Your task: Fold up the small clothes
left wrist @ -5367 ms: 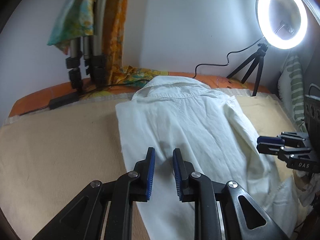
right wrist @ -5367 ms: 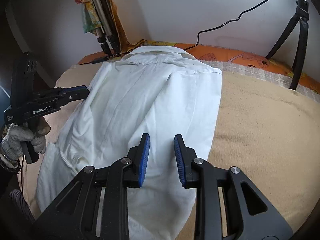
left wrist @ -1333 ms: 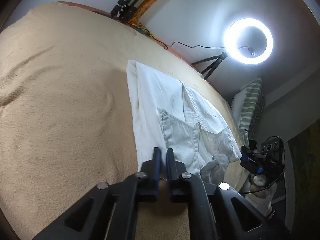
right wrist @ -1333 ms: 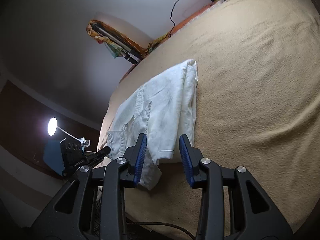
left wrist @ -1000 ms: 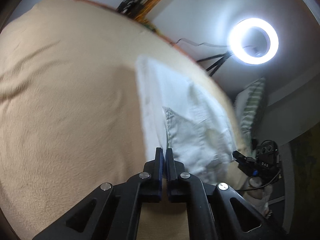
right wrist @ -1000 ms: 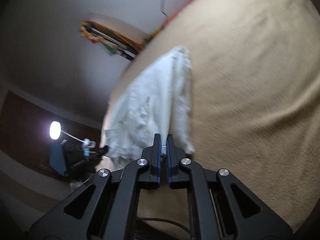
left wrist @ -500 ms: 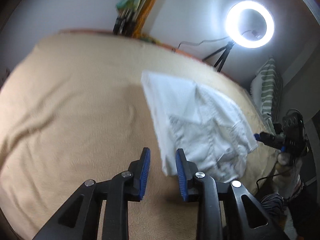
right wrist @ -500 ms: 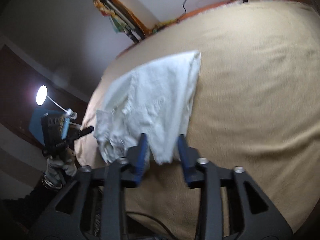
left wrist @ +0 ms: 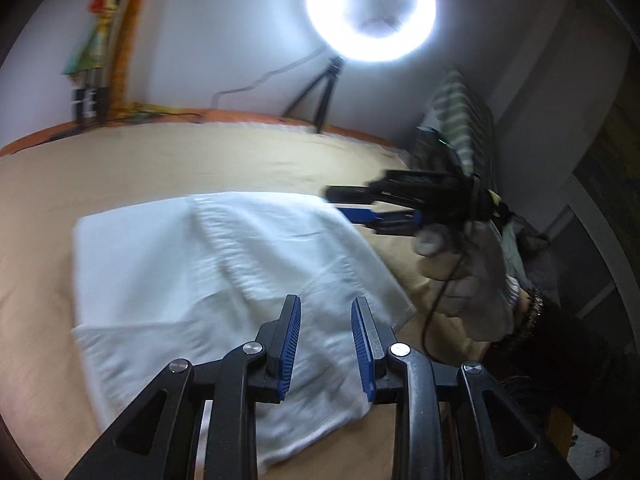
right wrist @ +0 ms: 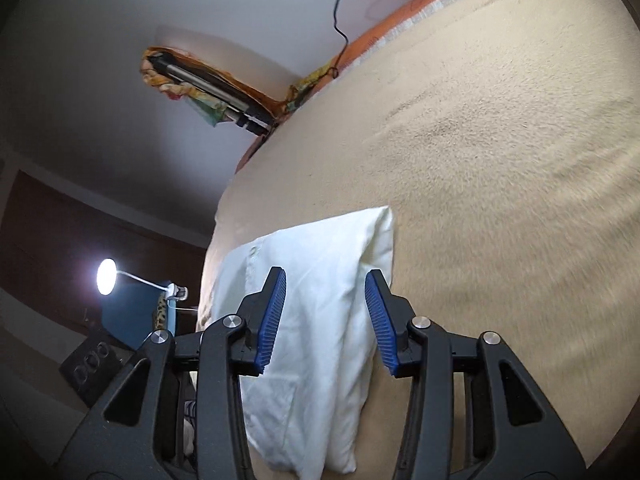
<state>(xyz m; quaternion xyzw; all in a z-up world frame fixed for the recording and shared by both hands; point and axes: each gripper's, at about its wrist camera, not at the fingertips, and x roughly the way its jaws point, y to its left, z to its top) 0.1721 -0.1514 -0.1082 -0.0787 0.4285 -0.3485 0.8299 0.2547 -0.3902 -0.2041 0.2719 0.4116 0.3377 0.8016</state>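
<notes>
A white shirt [left wrist: 208,276] lies folded into a compact rectangle on the beige blanket [left wrist: 160,160]. My left gripper [left wrist: 325,344] is open and empty, hovering over the shirt's near edge. The right gripper [left wrist: 352,204] shows in the left wrist view at the shirt's far right corner, held by a gloved hand. In the right wrist view the folded shirt [right wrist: 320,320] lies between and beyond my open right gripper [right wrist: 325,322], which holds nothing. The blanket [right wrist: 500,160] stretches away to the right.
A lit ring light [left wrist: 372,12] on a tripod stands at the bed's far edge, with a cable along the wall. Folded tripods and colourful cloth [left wrist: 96,60] lean in the far left corner. A striped pillow [left wrist: 460,120] is at the right. A desk lamp [right wrist: 106,276] glows beside the bed.
Both grippers closed on the shirt's lower end, carried it over the upper part, then opened and let go. The shirt now lies as a shorter folded rectangle.
</notes>
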